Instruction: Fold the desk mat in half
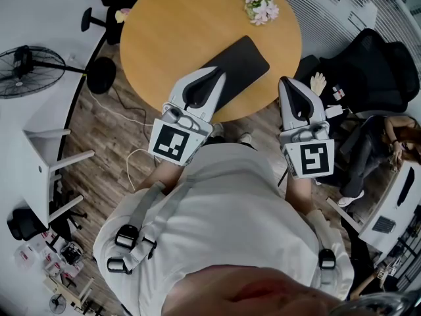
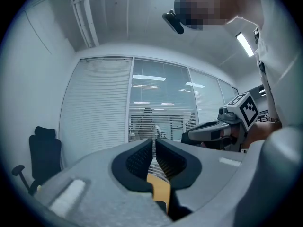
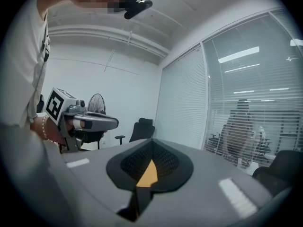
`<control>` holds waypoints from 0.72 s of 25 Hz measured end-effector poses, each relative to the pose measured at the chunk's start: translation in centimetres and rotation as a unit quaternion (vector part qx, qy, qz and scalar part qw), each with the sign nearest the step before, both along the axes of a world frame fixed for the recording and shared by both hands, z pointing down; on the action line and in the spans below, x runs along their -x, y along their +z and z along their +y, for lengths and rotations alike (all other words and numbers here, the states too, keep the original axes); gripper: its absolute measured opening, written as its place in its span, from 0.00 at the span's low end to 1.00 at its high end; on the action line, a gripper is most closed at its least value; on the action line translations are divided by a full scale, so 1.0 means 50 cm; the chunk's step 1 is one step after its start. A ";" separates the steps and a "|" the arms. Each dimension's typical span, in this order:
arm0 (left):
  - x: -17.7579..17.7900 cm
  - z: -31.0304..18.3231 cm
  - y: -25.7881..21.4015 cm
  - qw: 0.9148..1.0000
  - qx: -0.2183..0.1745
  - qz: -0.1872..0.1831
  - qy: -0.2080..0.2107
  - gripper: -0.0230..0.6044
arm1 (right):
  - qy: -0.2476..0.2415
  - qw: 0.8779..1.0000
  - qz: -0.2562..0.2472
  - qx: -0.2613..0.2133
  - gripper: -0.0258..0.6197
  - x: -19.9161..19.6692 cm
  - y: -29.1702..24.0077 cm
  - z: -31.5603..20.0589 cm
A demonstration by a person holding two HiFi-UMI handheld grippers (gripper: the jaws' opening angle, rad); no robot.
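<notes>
My left tongs point(image 1: 216, 75) are held a slit apart and empty over the near end of the desk mat point(image 1: 241, 60), which lies flat on the table point(image 1: 164, 31). My right tongs point(image 1: 288, 83) are closed and empty, off its edge.

Desk mat point(image 1: 242, 59) end behind left hand-held gripper point(image 1: 215, 72)

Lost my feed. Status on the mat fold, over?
Left gripper a slit open, empty, over desk mat near end. Right gripper shut, empty, beside table. Mat flat, unfolded. Flowers far side.
</notes>
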State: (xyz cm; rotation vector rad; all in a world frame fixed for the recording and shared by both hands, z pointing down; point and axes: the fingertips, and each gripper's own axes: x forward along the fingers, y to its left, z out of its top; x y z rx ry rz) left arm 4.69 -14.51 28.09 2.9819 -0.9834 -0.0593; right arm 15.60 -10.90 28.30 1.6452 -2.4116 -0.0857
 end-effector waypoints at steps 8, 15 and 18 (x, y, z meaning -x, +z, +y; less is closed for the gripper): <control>0.005 -0.005 -0.001 1.000 0.000 0.000 -0.002 0.07 | -0.002 1.000 0.009 -0.002 0.05 -0.002 0.003 -0.003; 0.009 -0.007 -0.005 1.000 -0.004 0.001 -0.004 0.07 | 0.001 1.000 -0.008 -0.001 0.04 0.012 -0.011 -0.012; 0.010 -0.007 -0.005 1.000 -0.006 0.001 -0.004 0.07 | 0.001 1.000 -0.009 -0.002 0.05 0.016 -0.012 -0.014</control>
